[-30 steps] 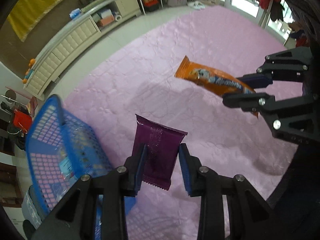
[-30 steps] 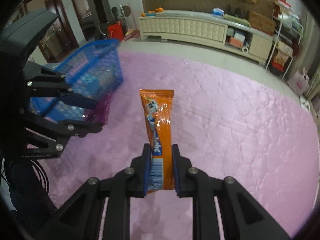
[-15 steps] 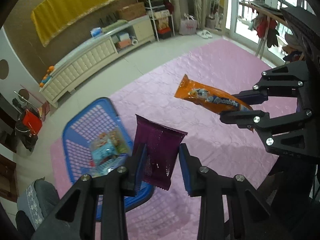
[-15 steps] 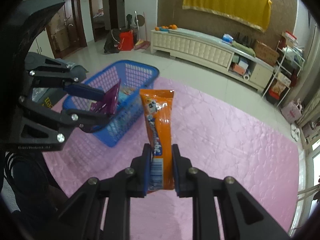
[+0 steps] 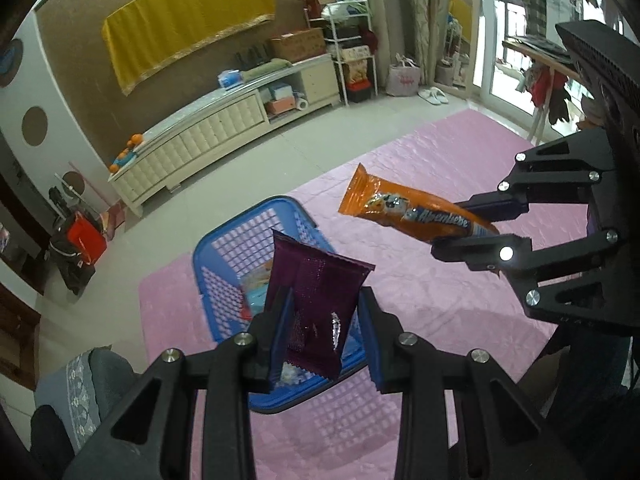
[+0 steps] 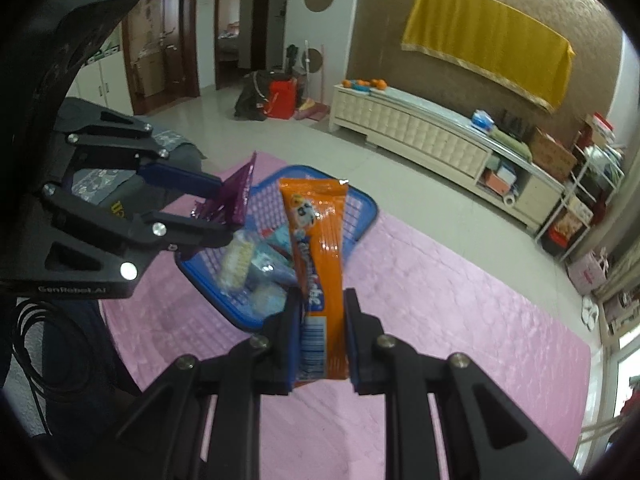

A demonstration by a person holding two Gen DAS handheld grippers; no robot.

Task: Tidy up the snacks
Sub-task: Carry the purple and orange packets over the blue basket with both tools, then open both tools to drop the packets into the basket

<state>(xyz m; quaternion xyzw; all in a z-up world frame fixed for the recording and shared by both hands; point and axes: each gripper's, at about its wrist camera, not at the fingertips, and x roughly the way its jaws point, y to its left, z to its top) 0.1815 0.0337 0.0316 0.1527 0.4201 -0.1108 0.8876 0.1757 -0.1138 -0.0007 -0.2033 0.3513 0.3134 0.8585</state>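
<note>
Only right wrist: basket [image 6: 366,216] snacks [image 6: 236,262] | left wrist: slippers [image 5: 434,95]

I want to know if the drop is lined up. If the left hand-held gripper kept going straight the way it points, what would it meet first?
Probably the blue basket: past the purple packet clamped in the left hand-held gripper, its wall and the snacks inside fill the line ahead. Depth is unclear.

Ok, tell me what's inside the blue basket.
The blue basket already holds several clear and light-blue snack packets. Their exact count and labels can't be read: the orange wrapper in the right gripper covers part of the inside.
</note>
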